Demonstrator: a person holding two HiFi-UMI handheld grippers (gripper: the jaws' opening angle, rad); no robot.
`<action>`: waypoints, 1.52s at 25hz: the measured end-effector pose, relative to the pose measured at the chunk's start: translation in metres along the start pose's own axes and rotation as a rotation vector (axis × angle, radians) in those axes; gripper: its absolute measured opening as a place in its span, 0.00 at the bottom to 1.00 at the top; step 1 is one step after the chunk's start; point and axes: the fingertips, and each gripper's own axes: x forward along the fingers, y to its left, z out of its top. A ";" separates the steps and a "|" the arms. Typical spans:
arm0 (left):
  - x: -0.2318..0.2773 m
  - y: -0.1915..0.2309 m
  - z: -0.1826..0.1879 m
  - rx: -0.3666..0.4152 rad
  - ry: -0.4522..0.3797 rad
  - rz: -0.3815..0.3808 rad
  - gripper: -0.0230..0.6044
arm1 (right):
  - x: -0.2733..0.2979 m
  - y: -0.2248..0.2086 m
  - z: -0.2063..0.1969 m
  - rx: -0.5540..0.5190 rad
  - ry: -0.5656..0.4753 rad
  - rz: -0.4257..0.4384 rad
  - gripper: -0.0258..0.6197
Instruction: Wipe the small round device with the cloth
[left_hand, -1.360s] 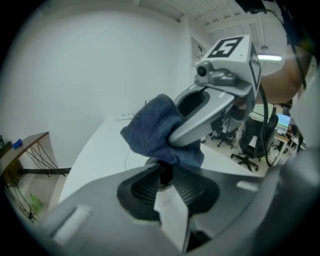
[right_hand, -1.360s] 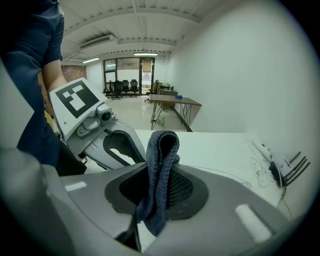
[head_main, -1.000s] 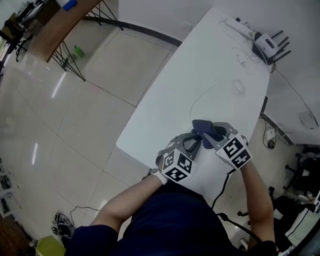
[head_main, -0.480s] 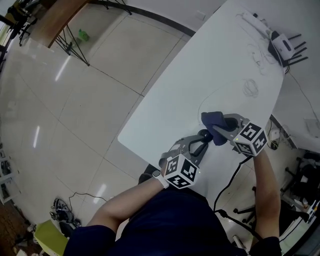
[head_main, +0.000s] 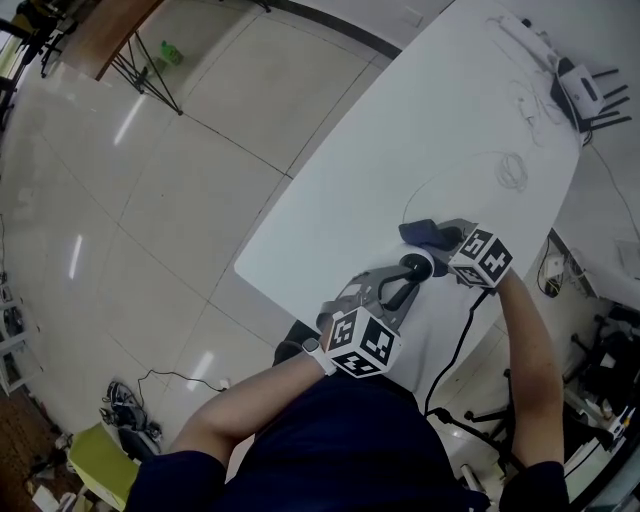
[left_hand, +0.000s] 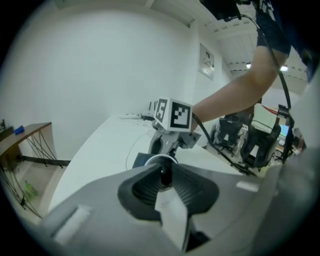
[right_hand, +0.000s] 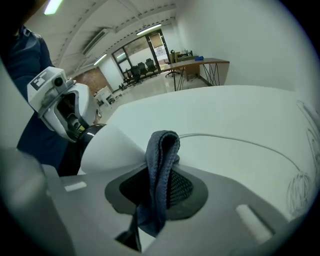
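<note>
Most of the small round device (right_hand: 107, 145) is hidden from me. In the left gripper view only a thin white rim and a dark stem show past my left claw (left_hand: 162, 175), and my own jaws cover the rest. In the right gripper view it is a smooth white curve just left of my right claw (right_hand: 157, 172), with its far side cut off by that claw's body. The head view shows both claw tips crowded together, too small to read. I cannot tell whether the cloth (right_hand: 164, 147) actually touches the device or stands just beside it. The cloth's lower end disappears down into the gap between my right jaws.

My left claw is closed down narrow on the device's dark stem, and its jaws have just been closing a little further. The device sits at that claw's tips, above the white table (head_main: 400, 130).

My right claw pinches the dark blue cloth, folded and standing upright between the pads. These jaws too have just been tightening slightly. Its marker cube (left_hand: 172, 112) sits straight ahead of my left claw. A thin cable (right_hand: 235, 141) lies on the table beyond the right claw.
</note>
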 end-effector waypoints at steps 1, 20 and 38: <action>0.000 0.000 -0.001 0.001 0.002 0.001 0.14 | 0.003 -0.002 0.000 0.005 0.001 -0.002 0.17; -0.010 0.014 0.002 0.042 0.000 0.013 0.17 | -0.110 0.052 0.039 -0.088 -0.241 -0.368 0.17; 0.005 0.002 0.005 0.062 -0.004 0.008 0.19 | -0.081 0.051 0.065 -0.320 -0.047 -0.212 0.17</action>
